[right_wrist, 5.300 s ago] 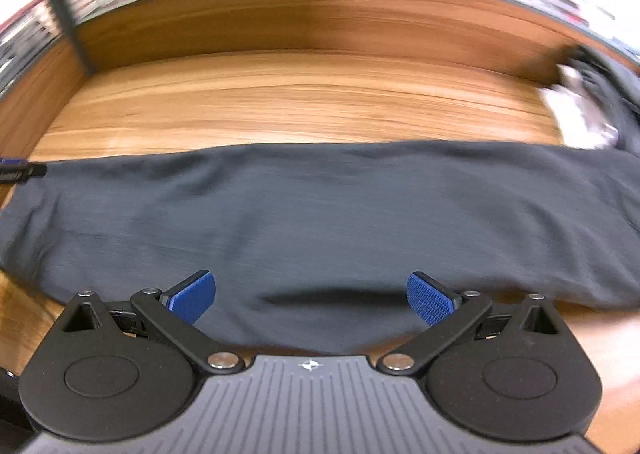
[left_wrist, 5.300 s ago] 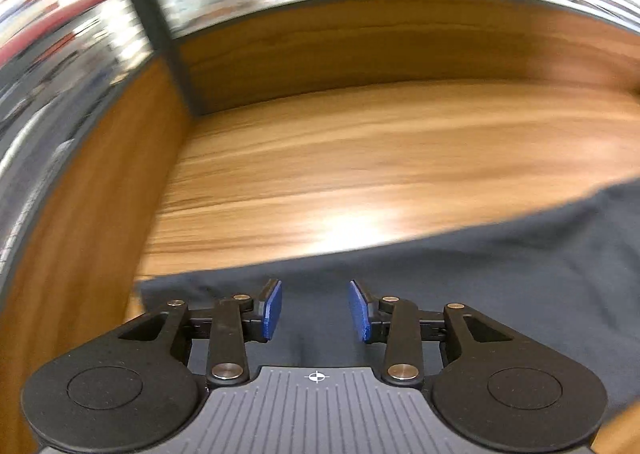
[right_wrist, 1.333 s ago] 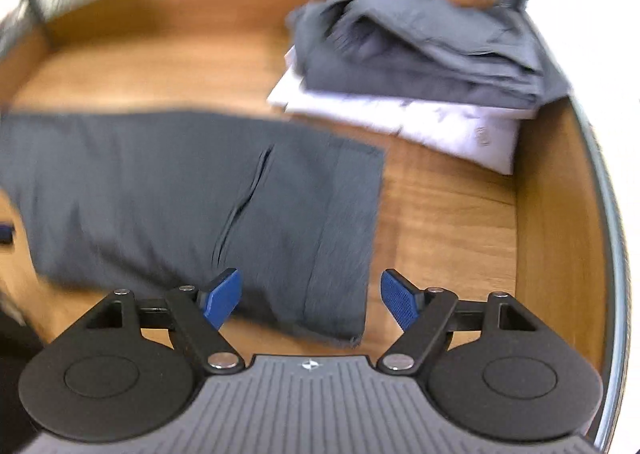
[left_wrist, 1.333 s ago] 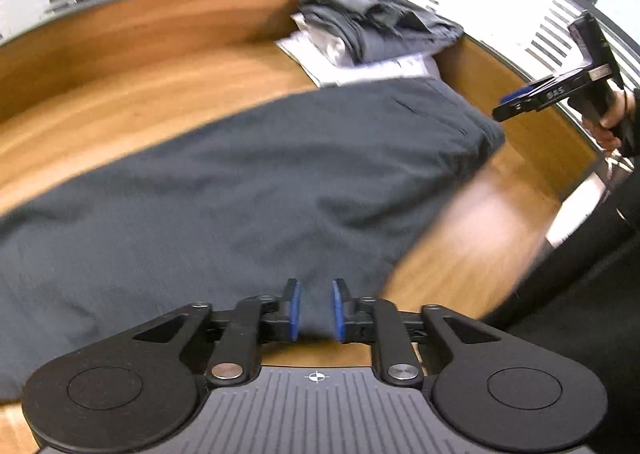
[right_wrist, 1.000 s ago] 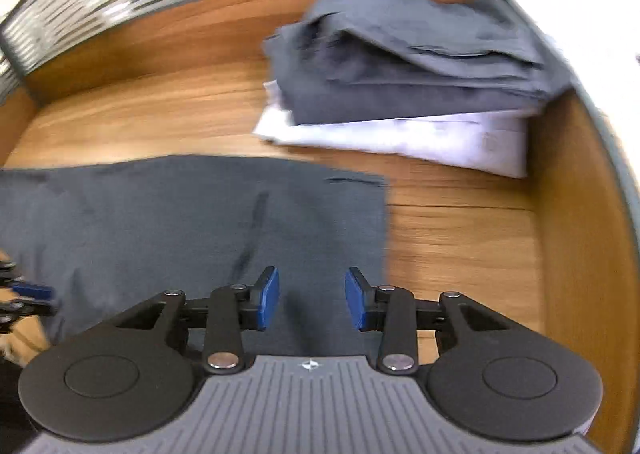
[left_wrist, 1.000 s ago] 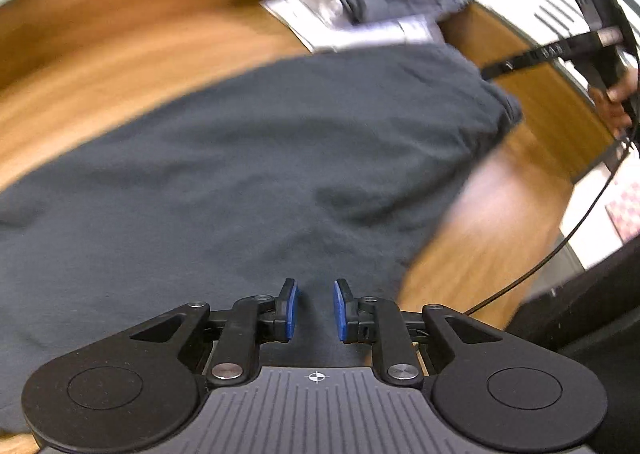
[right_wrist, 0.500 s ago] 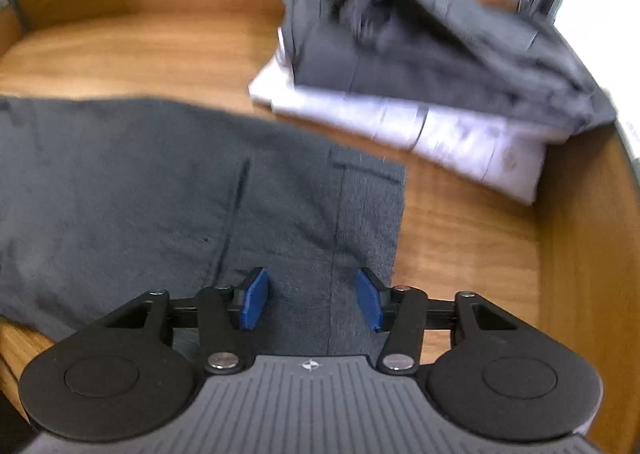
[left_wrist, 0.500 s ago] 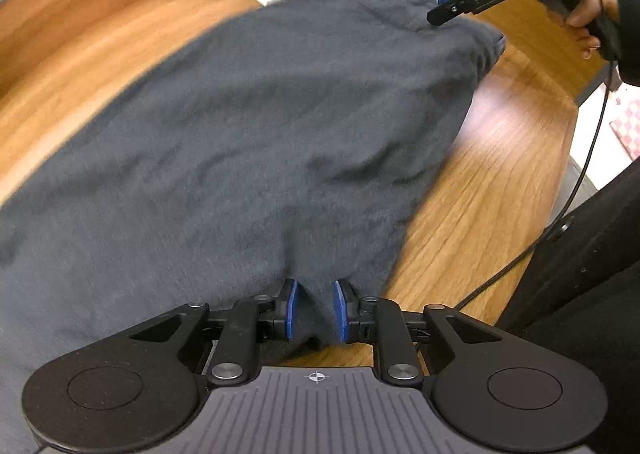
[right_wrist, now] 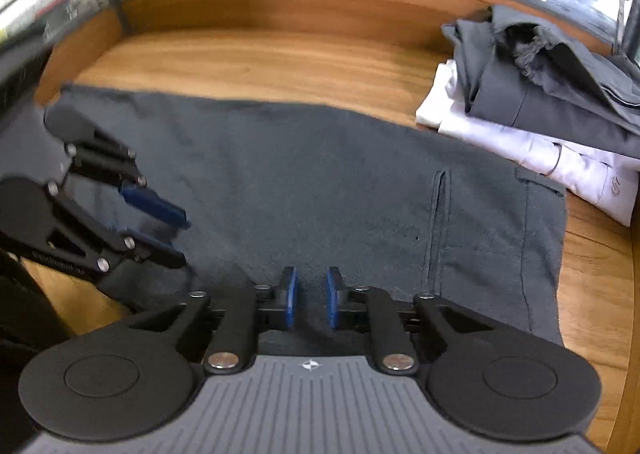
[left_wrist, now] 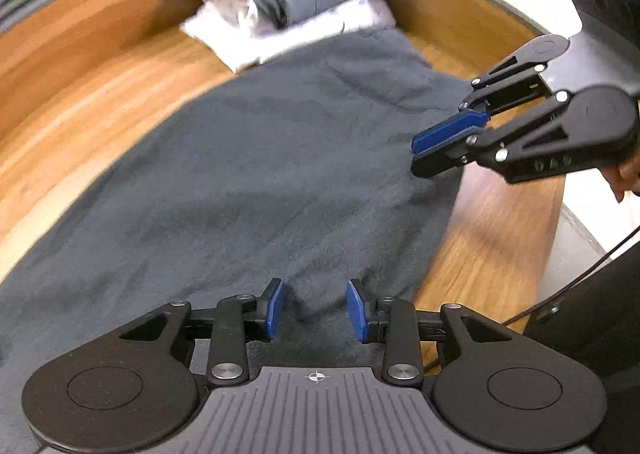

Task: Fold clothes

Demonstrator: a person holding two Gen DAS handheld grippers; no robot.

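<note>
- No brand reads clearly: the raised letters on the right claw's arm in the left view are too blurred to make out, and the small mark on the white shirt (right_wrist: 612,187) is too small to read.
- The dark grey trousers (left_wrist: 260,174) lie flat along the wooden desk (left_wrist: 80,94), waistband end towards the right.
- The left claw (left_wrist: 315,309) sits at the near edge of the trousers; its jaws are opening, with a raised fold of cloth between the blue pads but not pinched. A moment ago the pads stood much closer together on that fold.
- The right claw (right_wrist: 311,302) is at the near hem further right, its jaws closing to a narrow gap with cloth between them; half a second ago they stood wider.
- Far right, a stack of folded clothes (right_wrist: 560,94) rests on the desk, grey on top of the white shirt, just beside the waistband.
</note>
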